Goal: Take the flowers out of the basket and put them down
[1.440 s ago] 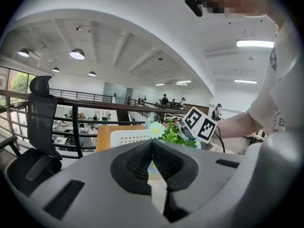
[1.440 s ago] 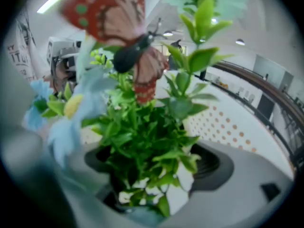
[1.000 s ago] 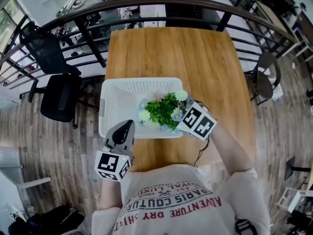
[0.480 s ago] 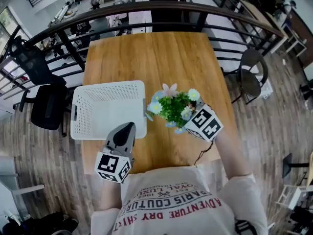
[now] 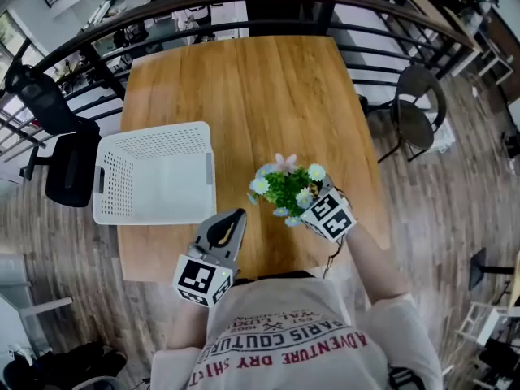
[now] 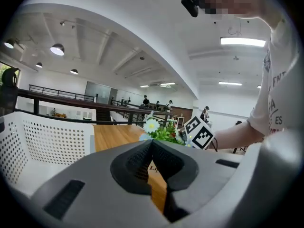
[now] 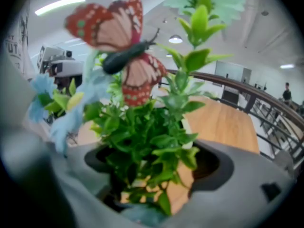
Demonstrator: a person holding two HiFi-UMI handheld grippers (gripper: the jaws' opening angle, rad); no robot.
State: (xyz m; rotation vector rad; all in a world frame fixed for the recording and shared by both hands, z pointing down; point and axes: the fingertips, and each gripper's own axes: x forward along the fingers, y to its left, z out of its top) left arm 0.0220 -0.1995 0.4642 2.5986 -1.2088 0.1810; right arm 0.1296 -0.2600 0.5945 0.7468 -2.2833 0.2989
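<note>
Over the counter [image 5: 244,88] | flowers [image 5: 286,187] out of basket [image 5: 154,130], held tight by my right gripper [image 5: 309,201] | left gripper [image 5: 234,220] closed, empty | putting down not done yet

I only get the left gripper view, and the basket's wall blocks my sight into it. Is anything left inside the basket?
Observer: No. In the head view the basket is empty; only its white floor shows.
Operator: Are the flowers I see past my jaws clear of it?
Observer: Yes. The flowers are over the bare table, to the right of the basket and apart from it.
Operator: What holds them?
Observer: The right gripper view shows the right gripper shut on the flowers low in their greenery, with a red butterfly ornament above.
</note>
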